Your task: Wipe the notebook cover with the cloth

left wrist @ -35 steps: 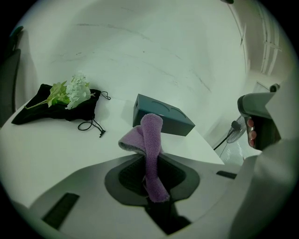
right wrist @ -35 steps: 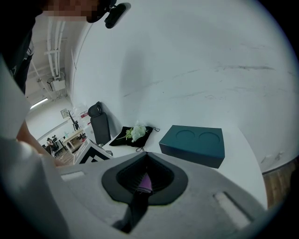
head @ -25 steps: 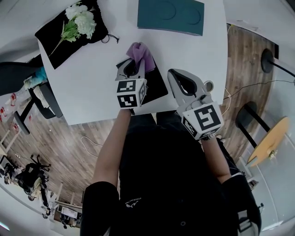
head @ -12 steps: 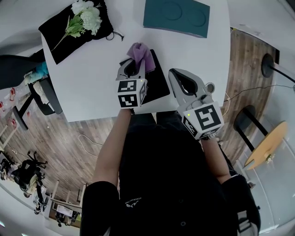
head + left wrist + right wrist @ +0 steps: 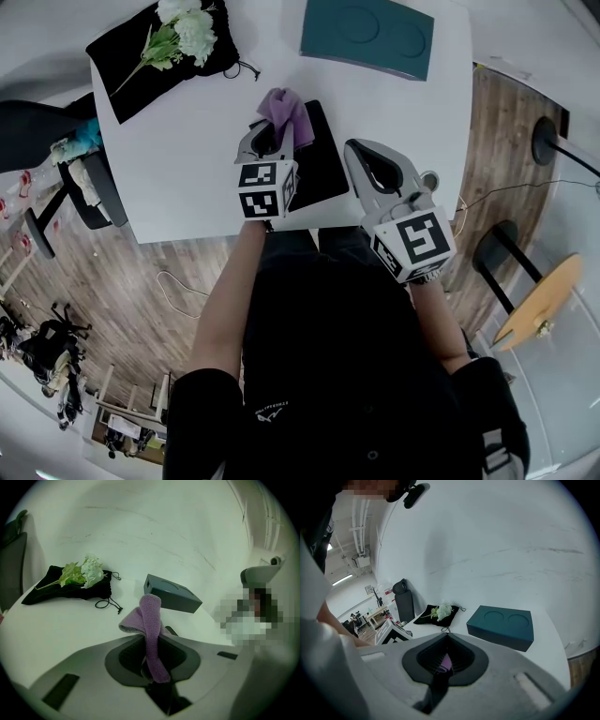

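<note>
1. Noted left tongs (image 5: 269, 139) clenched on purple cloth (image 5: 285, 109), which bunches out past the tips.
2. Placed cloth over far left corner of black notebook (image 5: 323, 161).
3. Logged notebook flat on white worktop (image 5: 187, 159), near front edge.
4. Found right tongs (image 5: 356, 150) closed on nothing, just right of notebook.
5. Spotted teal box (image 5: 367, 34) at far edge, and black pouch (image 5: 131, 58) bearing white flowers (image 5: 192, 28) at far left.

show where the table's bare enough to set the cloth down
Widest bare table: left, between the black pouch and the notebook. A narrower strip lies between the teal box and the notebook. Crowded: the near edge, left hand-held gripper with the cloth at the notebook, right hand-held gripper beside it.
</note>
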Demonstrator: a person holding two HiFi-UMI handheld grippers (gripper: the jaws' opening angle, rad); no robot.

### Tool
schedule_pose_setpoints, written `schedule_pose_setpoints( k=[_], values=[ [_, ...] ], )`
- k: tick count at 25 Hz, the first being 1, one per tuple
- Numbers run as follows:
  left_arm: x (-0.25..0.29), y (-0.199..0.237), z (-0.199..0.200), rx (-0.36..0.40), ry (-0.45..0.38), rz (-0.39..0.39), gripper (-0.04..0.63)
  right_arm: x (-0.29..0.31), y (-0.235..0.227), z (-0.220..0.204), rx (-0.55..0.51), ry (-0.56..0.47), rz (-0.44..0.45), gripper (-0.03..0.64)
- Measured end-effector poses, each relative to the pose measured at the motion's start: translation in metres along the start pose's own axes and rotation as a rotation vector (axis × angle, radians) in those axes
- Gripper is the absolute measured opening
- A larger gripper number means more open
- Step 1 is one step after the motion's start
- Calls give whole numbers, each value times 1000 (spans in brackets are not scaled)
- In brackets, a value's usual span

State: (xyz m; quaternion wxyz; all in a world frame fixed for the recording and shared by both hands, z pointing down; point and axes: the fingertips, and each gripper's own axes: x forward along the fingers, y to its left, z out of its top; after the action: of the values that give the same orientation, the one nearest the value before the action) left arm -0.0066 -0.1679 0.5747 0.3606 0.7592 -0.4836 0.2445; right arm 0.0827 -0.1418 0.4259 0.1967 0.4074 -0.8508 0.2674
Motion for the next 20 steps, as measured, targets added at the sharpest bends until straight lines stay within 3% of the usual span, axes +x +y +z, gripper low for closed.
schedule_pose_setpoints(
  k=[20],
  values=[
    [-20, 26, -10, -25, -10, 55, 69, 5, 21, -3, -32, 17, 41, 3]
  ],
)
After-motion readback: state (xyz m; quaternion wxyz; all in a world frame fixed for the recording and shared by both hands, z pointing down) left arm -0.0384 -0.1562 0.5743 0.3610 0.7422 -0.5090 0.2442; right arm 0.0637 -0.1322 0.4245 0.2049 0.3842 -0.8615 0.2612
